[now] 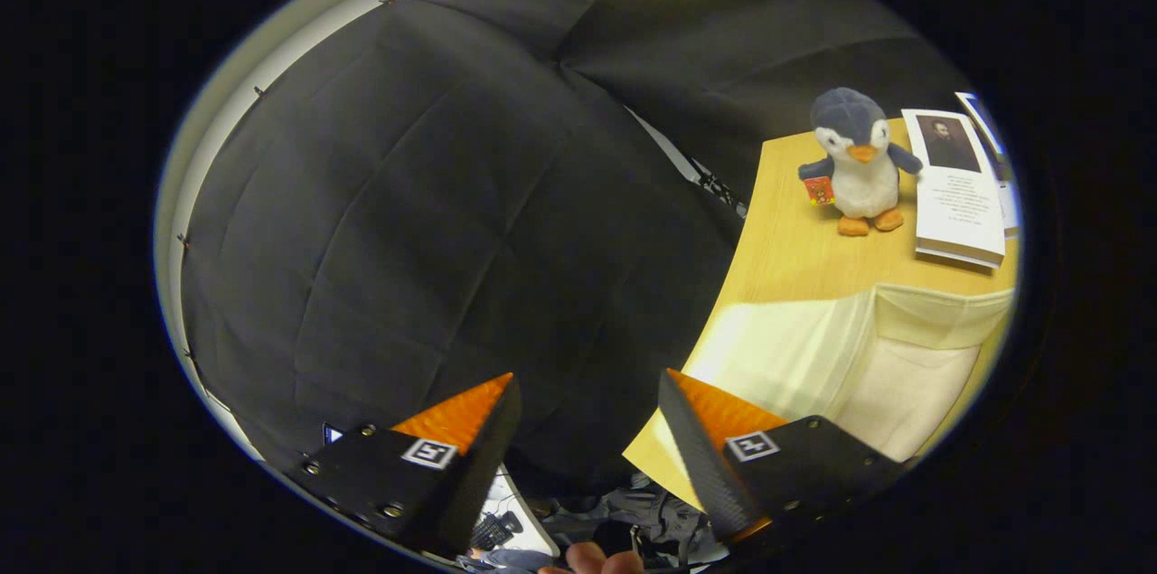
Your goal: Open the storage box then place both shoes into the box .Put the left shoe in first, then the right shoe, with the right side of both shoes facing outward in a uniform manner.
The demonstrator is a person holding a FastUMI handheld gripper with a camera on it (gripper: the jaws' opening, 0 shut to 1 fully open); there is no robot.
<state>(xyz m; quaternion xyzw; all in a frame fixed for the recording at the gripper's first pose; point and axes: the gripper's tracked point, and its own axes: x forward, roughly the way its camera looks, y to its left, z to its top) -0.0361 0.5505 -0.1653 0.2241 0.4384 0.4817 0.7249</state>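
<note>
Two jaws of the gripper (587, 429) stand spread with nothing between them; beyond them to the right, a pale storage box (868, 348) sits on the wooden surface (795, 258) near a plush penguin (854, 163).

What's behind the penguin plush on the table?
Behind the penguin plush hangs the booth's black cloth wall; a book lies beside it on the wooden table. The open gripper holds nothing.
</note>
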